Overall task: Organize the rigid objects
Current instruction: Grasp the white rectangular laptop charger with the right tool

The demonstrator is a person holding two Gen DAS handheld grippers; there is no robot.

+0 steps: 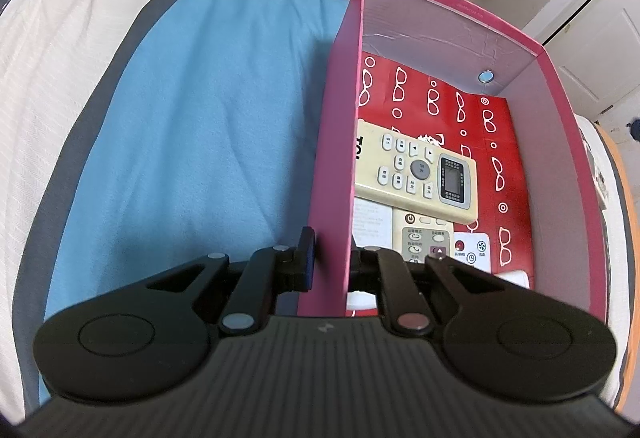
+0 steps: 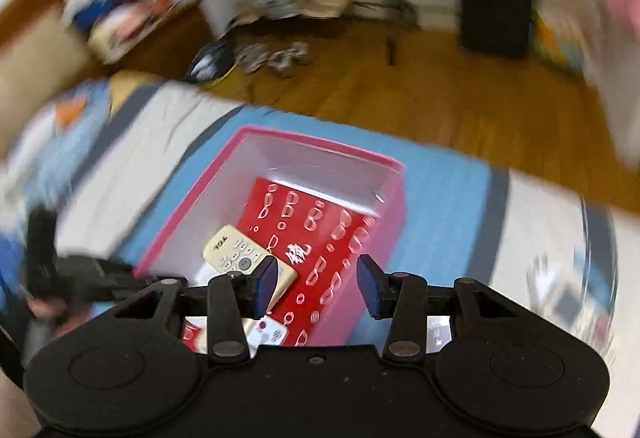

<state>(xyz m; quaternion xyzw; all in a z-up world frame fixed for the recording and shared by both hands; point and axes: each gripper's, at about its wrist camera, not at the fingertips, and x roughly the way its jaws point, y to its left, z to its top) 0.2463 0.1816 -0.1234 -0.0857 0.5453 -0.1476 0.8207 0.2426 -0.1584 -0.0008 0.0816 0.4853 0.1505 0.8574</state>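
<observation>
A pink box (image 1: 340, 142) stands on the bed. Inside lie a red glasses-print box (image 1: 504, 142), a cream TCL remote (image 1: 416, 174) on top of it, a white remote (image 1: 424, 238) and a small white remote (image 1: 472, 250). My left gripper (image 1: 330, 258) is shut on the box's left wall, one finger outside, one inside. In the blurred right wrist view my right gripper (image 2: 318, 278) is open and empty above the pink box (image 2: 180, 214), over the cream remote (image 2: 236, 254) and the red box (image 2: 332, 234). The left gripper (image 2: 92, 278) shows at the box's left side.
The bed has a blue blanket (image 1: 200, 118) and white sheet with grey stripes (image 1: 52, 78). Beyond the bed edge is a wooden floor (image 2: 420, 86) with shoes (image 2: 276, 54), a black cabinet (image 2: 496, 6) and bags. A white door (image 1: 600, 50) stands at the right.
</observation>
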